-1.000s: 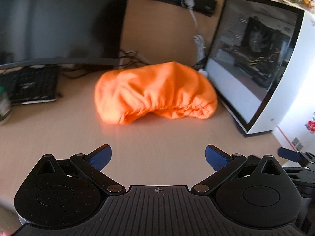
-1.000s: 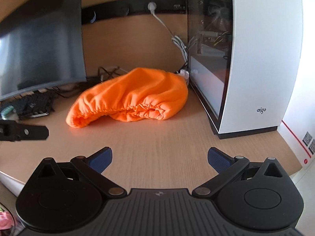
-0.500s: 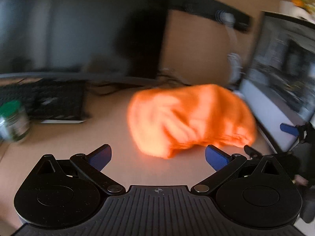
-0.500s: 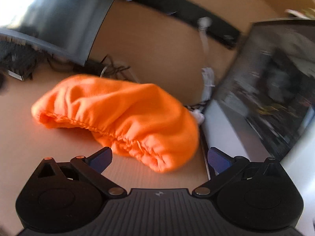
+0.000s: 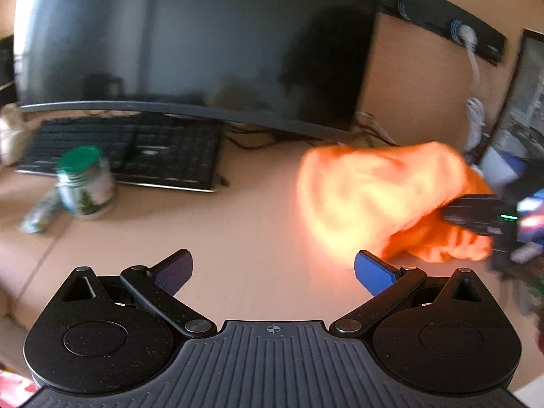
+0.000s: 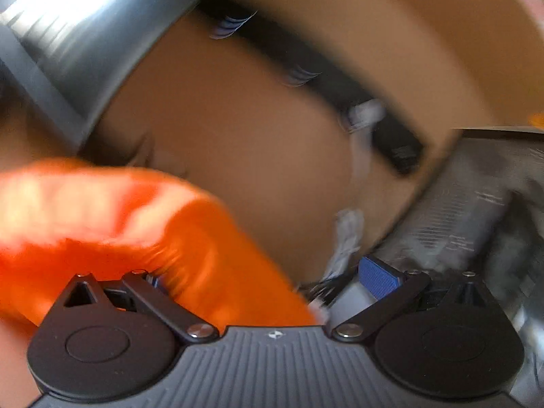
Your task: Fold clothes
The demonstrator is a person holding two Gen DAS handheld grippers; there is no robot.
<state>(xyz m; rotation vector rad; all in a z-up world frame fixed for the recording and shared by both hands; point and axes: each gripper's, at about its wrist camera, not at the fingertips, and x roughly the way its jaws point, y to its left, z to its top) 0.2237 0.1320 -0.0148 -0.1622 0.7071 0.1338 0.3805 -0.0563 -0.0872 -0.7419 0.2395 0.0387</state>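
Left wrist view shows the left gripper (image 5: 273, 270) with its jaws spread wide and holding nothing above the tabletop (image 5: 238, 224), while the orange garment (image 5: 384, 197) lies bunched at the right, near the dark monitor (image 5: 197, 40), with a black keyboard (image 5: 136, 151) and a green-lidded jar (image 5: 85, 183) well off to the left. Right wrist view, badly blurred, has the right gripper (image 6: 272, 278) pushed against the garment's end, jaws wide apart, orange cloth covering the left fingertip and the blue right fingertip (image 6: 379, 278) bare beside the computer case (image 6: 476, 204).
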